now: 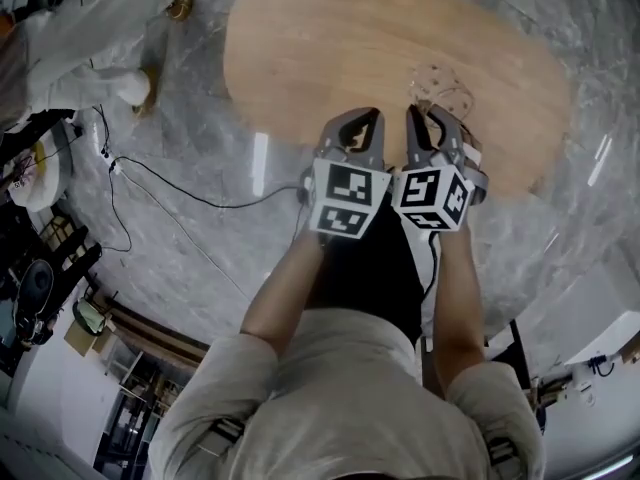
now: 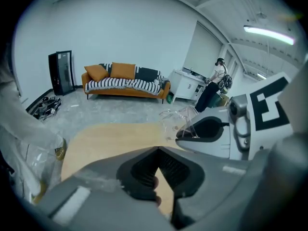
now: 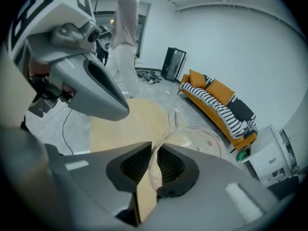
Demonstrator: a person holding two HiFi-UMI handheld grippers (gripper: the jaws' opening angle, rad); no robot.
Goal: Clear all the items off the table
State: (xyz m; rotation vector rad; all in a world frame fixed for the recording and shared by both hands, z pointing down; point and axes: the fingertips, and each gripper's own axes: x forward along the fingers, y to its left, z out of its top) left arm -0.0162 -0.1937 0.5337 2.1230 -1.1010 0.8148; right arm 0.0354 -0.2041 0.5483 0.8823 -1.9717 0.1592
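Nearest, left gripper (image 1: 362, 118): jaws closed on each other with nothing between them, as its own view showed (image 2: 158, 149); it hung idle over the near edge of the table, just beside the other gripper.
Right gripper (image 1: 428, 113): jaws closed on the thin rim of a clear plastic bowl (image 3: 202, 141), the rim running up between the two pads (image 3: 153, 146).
Bowl: see-through and shallow, and it looked empty; it sat over the near right part of the table (image 1: 320, 48), reaching out beyond the right gripper's tips (image 1: 440, 83). Whether its base rested on the wood or was just clear of it could not be told.
Table: pale wood with rounded ends; apart from the bowl, no other item showed on it in any view.
Floor: grey and marbled, with a black cable (image 1: 170, 183) trailing to the left, well apart from the table.
Far side: a person in white clothing (image 1: 90, 28) stood beyond the table's left end; an orange sofa (image 2: 125, 81) with a striped throw stood against the back wall.
Progress: by my reading, almost finished, since the bowl looked to be the last thing on the table and was already gripped.
Left to do: carry the bowl clear of the table and set it down elsewhere; no bin or shelf for it showed.
Risk: the thin plastic rim seemed likely to flex or slip in a grip on one edge only.
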